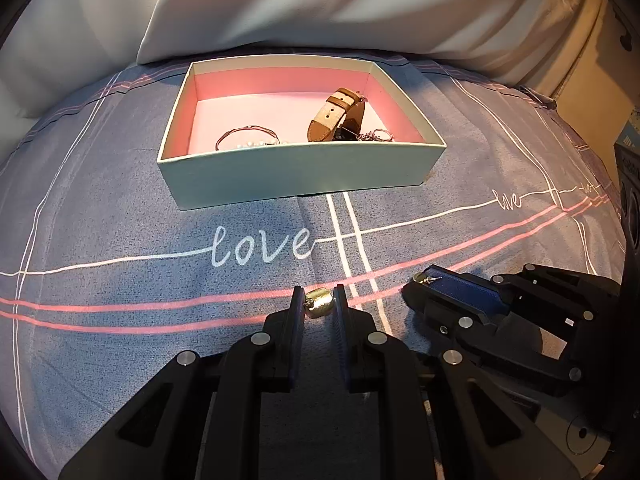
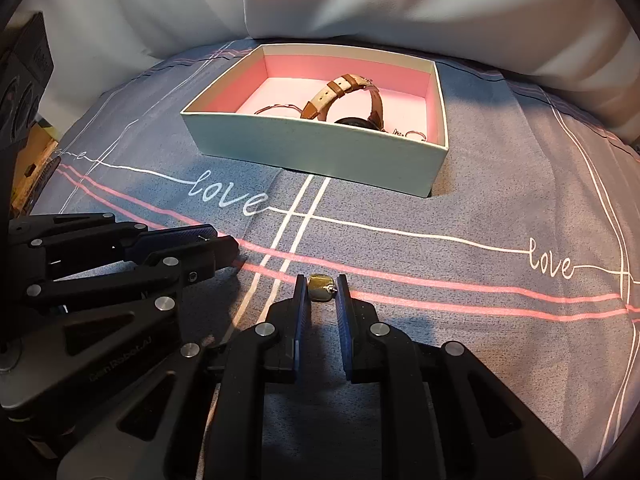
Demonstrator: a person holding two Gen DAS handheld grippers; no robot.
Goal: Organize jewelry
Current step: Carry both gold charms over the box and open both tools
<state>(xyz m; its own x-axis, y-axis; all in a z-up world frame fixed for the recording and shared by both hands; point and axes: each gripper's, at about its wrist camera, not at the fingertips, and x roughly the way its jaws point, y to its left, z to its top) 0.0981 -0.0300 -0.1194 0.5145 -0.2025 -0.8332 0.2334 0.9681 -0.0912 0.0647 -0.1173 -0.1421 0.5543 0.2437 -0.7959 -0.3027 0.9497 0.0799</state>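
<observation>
Between each tool's [image 1: 319, 304] fingers (pinched): gold earring [image 1: 319, 303].

Both cams sit low over the bedspread [image 1: 120, 200], each looking forward along its own fingers toward the open box [image 1: 300, 172] and the pillows [image 1: 280, 0] behind it. Left wrist view faces the box nearly square-on; right wrist view sees it from the right, angled left. Shared: box, "love" lettering [image 1: 262, 246], and each other's gripper at frame edge.
</observation>
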